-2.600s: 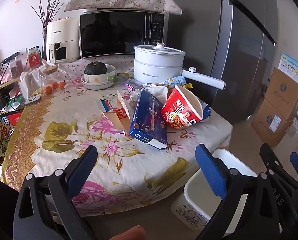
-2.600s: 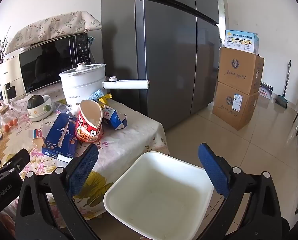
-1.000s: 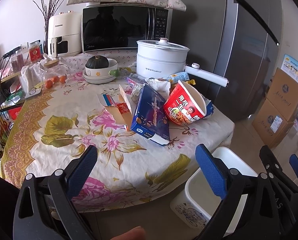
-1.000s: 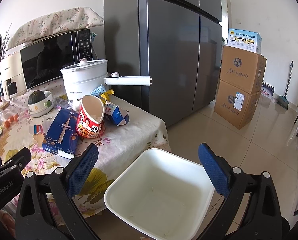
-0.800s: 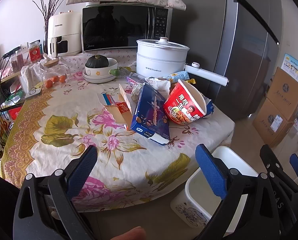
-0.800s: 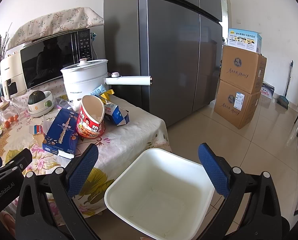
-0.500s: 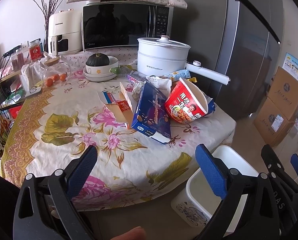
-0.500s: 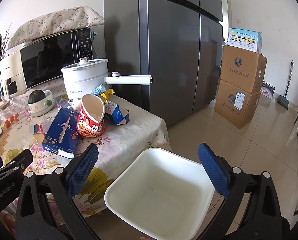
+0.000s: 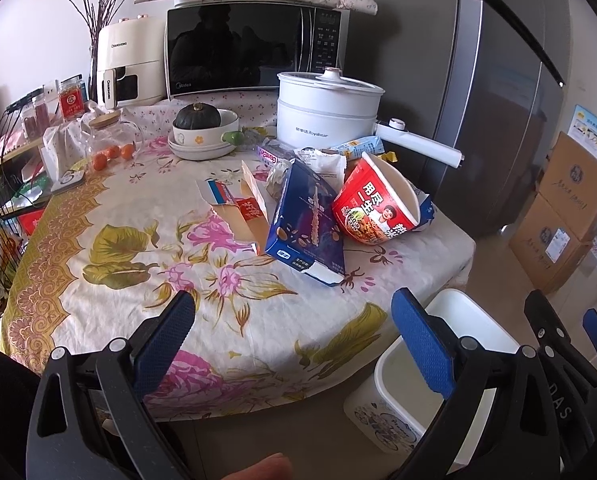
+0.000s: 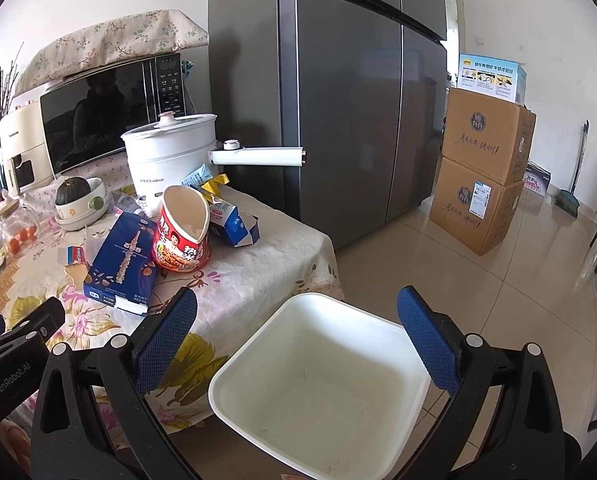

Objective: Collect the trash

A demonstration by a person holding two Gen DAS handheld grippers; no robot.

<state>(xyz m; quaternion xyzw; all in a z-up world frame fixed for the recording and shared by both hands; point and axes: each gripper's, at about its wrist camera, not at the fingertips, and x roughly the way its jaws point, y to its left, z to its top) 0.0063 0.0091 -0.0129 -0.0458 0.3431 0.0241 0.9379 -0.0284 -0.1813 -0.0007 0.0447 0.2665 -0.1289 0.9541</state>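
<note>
Both the left hand-held gripper [image 9: 290,336] and the right hand-held gripper [image 10: 294,332] gape wide and empty; the light, crushable blue box [image 9: 308,216] looks best pinched across its near edge.

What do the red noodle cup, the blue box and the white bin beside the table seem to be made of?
Noodle cup: probably coated paper, glossy print outside, plain matt inside; its rim is squashed out of round.
Blue box: thin printed cardboard; the torn end flap shows a pale edge.
White bin: likely moulded plastic, smooth and faintly shiny, with rounded corners and rim.

Both wrist views face the table [image 9: 98,240], sharing the bin [image 10: 318,380]
</note>
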